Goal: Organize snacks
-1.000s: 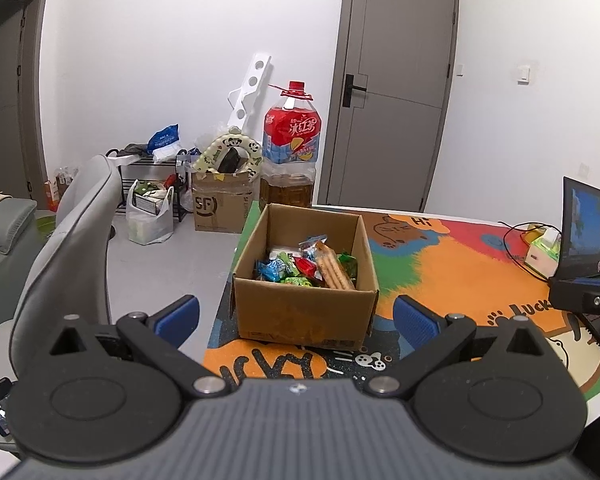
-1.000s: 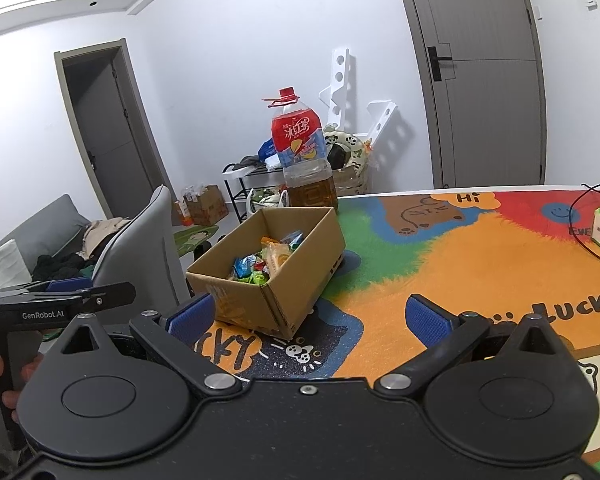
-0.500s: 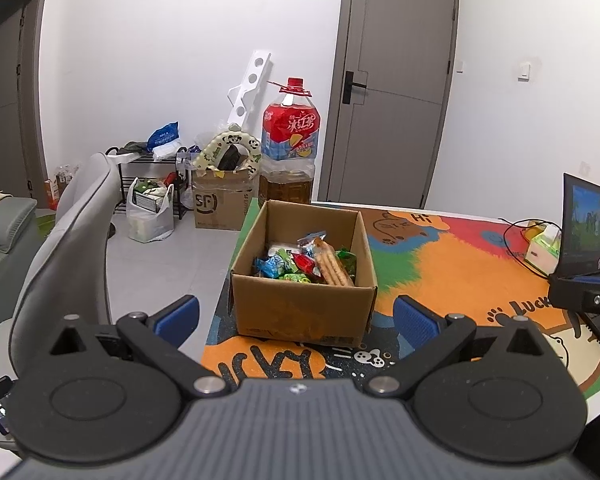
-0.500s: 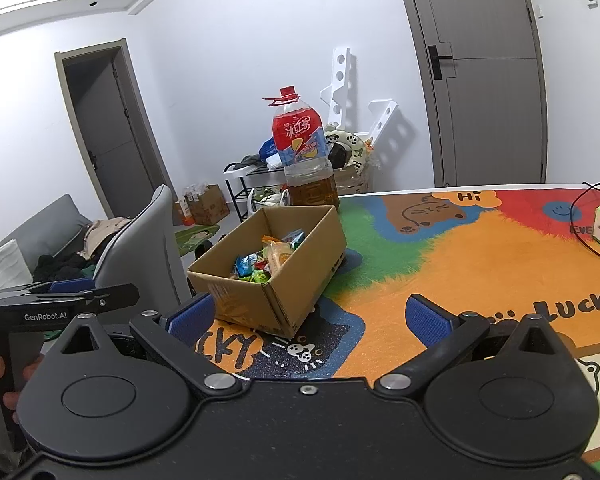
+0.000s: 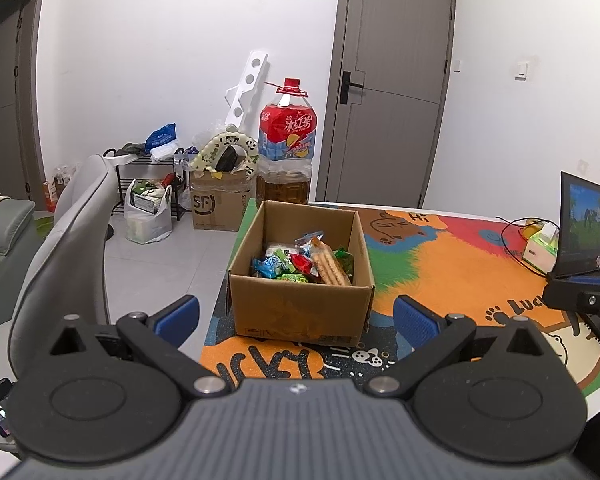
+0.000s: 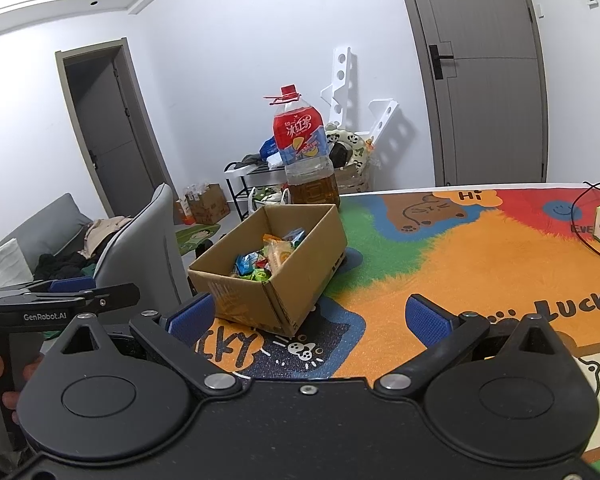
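An open cardboard box (image 5: pixel 300 312) stands on the colourful mat (image 5: pixel 452 264) near the table's left edge. It holds several wrapped snacks (image 5: pixel 300 264), among them a long pack of biscuit sticks (image 5: pixel 332 268). The box also shows in the right wrist view (image 6: pixel 240 300), with the snacks (image 6: pixel 268 264) inside. My left gripper (image 5: pixel 296 316) is open and empty, short of the box's near wall. My right gripper (image 6: pixel 308 320) is open and empty, near the box's front corner. The left gripper also shows at the left of the right wrist view (image 6: pixel 60 300).
A large bottle of brown drink (image 5: pixel 286 152) stands behind the box. A grey chair (image 5: pixel 64 248) is left of the table. A laptop (image 5: pixel 584 228), a tissue box (image 5: pixel 540 244) and cables lie at the right. Boxes and bags (image 5: pixel 216 200) sit on the floor.
Both grippers have drifted very slightly; the box sits a touch higher in the left wrist view. Both stay open and empty.
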A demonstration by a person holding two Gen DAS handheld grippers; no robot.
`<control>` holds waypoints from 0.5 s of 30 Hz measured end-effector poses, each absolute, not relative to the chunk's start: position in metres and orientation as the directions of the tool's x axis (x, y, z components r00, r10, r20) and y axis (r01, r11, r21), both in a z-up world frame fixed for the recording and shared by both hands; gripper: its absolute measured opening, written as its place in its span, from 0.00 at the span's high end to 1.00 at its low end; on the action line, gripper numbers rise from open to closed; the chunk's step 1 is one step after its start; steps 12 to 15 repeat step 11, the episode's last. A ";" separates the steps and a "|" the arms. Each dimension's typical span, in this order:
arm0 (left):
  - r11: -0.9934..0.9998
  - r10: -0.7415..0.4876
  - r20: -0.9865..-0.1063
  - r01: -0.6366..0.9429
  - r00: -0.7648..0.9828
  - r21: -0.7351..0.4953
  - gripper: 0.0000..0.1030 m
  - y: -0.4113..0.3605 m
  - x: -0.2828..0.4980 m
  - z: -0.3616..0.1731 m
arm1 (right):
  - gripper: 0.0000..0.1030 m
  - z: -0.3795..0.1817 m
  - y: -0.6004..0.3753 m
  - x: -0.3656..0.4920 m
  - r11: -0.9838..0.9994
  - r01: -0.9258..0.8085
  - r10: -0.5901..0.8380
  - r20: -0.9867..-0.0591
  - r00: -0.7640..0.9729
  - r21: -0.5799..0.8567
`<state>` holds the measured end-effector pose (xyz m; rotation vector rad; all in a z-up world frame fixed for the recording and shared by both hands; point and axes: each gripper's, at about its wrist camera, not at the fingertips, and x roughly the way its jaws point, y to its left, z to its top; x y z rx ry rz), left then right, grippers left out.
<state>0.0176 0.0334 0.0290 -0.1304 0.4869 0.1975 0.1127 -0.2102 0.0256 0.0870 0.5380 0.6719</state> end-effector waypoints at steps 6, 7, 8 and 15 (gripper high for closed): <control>0.973 0.159 -0.476 -0.220 0.865 -0.075 0.01 0.033 0.017 0.028 | 0.00 0.026 -0.210 0.113 0.783 -0.571 0.615 -0.448 0.649 0.247; 0.973 0.158 -0.477 -0.219 0.864 -0.074 0.01 0.033 0.017 0.028 | 0.00 0.025 -0.210 0.114 0.783 -0.571 0.615 -0.448 0.649 0.249; 0.973 0.157 -0.478 -0.217 0.864 -0.073 0.01 0.032 0.017 0.028 | 0.00 0.024 -0.210 0.115 0.782 -0.570 0.616 -0.448 0.648 0.250; 0.975 0.154 -0.479 -0.212 0.864 -0.069 0.01 0.031 0.017 0.028 | 0.00 0.023 -0.211 0.115 0.782 -0.570 0.616 -0.448 0.648 0.252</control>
